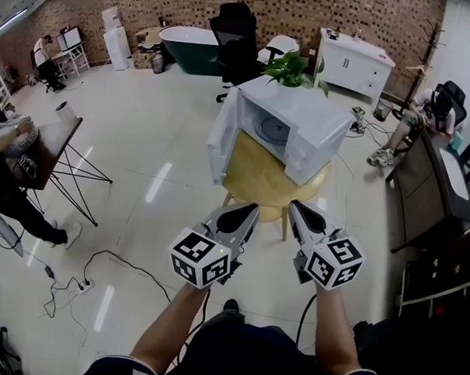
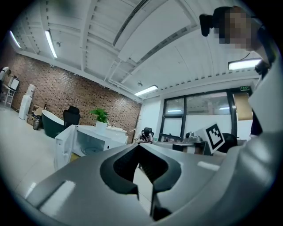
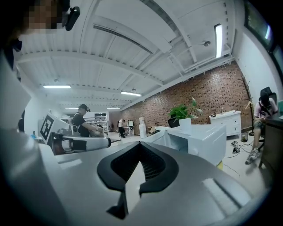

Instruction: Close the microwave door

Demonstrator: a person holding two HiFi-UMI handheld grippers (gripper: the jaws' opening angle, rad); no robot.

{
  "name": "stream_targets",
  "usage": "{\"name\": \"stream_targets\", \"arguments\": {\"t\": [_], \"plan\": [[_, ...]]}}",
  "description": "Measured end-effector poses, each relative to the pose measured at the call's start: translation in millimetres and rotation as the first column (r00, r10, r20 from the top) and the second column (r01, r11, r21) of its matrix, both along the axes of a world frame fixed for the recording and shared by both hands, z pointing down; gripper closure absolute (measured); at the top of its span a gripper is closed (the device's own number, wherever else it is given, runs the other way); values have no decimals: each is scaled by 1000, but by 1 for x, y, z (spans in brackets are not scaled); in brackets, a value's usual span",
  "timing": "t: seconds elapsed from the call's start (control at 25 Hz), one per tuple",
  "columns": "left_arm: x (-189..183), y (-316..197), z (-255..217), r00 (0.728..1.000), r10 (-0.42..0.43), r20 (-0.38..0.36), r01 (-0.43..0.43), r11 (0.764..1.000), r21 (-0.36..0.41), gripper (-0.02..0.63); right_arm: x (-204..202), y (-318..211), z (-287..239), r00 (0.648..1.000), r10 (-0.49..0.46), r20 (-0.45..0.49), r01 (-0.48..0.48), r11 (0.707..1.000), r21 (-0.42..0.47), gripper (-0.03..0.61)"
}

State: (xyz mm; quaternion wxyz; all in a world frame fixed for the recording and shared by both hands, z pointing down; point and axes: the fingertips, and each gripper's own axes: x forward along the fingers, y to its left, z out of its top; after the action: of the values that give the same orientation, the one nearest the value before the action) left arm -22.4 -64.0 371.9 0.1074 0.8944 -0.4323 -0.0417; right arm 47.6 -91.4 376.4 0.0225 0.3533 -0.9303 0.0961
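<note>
Nearest, the grey left gripper (image 1: pixel 248 213) and the grey right gripper (image 1: pixel 297 210) are side by side above the floor, each with its jaws pressed together on nothing. Beyond them a white box-shaped microwave (image 1: pixel 310 121) stands on a round wooden table (image 1: pixel 258 182), its white door (image 1: pixel 221 144) swung wide open to the left. A leafy green plant (image 1: pixel 292 68) rises at its far side, perhaps on top.

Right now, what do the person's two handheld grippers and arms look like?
The left gripper and the right gripper have smooth, light-grey, tapering plastic shells, with black ribbed pads lining the jaws. Behind each sits a white cube printed with black square markers: the left marker cube and the right marker cube. The forearms are bare below short dark sleeves with a pale edge.
</note>
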Motion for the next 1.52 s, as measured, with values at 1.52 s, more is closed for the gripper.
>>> {"name": "stream_targets", "arguments": {"t": [1.52], "plan": [[-80,-208,1,977,-213,16,213,977,-10,603,-62,-220,-2,986,-166,-6,166,986,-9,578]]}}
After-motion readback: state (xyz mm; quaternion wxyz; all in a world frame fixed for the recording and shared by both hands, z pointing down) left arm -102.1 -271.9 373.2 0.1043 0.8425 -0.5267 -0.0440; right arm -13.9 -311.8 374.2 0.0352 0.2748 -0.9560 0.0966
